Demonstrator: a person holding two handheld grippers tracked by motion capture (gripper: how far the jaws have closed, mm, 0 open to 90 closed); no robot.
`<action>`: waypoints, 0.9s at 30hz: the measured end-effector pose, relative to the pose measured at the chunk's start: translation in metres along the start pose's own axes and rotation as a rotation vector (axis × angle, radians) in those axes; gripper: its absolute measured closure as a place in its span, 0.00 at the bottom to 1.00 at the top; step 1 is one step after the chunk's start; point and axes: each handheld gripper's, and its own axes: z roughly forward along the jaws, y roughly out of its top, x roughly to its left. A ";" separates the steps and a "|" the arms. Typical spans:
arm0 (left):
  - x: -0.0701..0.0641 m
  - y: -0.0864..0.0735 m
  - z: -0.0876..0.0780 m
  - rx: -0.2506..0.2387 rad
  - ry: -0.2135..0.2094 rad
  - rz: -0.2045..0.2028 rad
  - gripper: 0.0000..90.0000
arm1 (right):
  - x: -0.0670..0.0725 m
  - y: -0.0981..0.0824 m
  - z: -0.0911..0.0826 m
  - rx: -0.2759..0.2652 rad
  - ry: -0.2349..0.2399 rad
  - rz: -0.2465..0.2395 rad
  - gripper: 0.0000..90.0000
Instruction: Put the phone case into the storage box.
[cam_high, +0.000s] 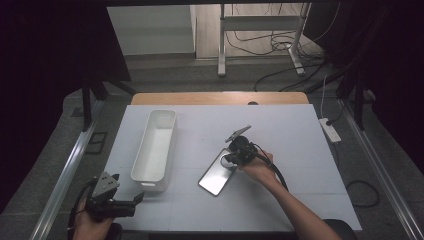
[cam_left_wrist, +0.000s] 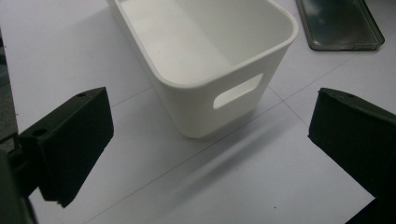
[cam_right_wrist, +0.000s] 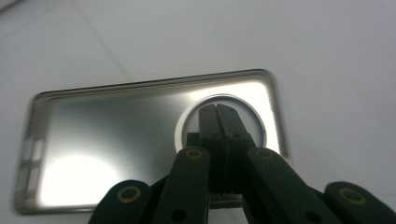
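Near the middle of the white bench (cam_high: 300, 150), a flat clear phone case (cam_high: 218, 172) lies open side up, with a white ring (cam_right_wrist: 184, 122) inside near one end. Right gripper (cam_high: 234, 158) points down onto that end; its fingers (cam_right_wrist: 208, 122) are pressed together, tips inside the ring, nothing gripped between them. Whether the tips touch the case surface can't be told. Left of the case, just beside it, stands a long white bin (cam_high: 155, 145), empty, with a handle slot (cam_left_wrist: 237, 91) in its near end wall. Left gripper (cam_high: 137, 197) sits off the bench's near left corner, fingers (cam_left_wrist: 74, 140) spread wide, aimed at the bin's near end, apart from it.
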 end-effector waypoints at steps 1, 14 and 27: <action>0.000 0.000 0.000 0.000 0.000 0.001 0.01 | 0.000 0.000 0.000 0.000 0.000 0.000 1.00; 0.000 0.000 0.000 0.002 0.001 0.006 0.01 | 0.053 -0.018 0.001 0.063 0.115 -0.077 0.99; 0.000 0.000 0.000 0.004 0.000 0.011 0.01 | 0.058 -0.034 -0.007 0.089 0.106 -0.082 1.00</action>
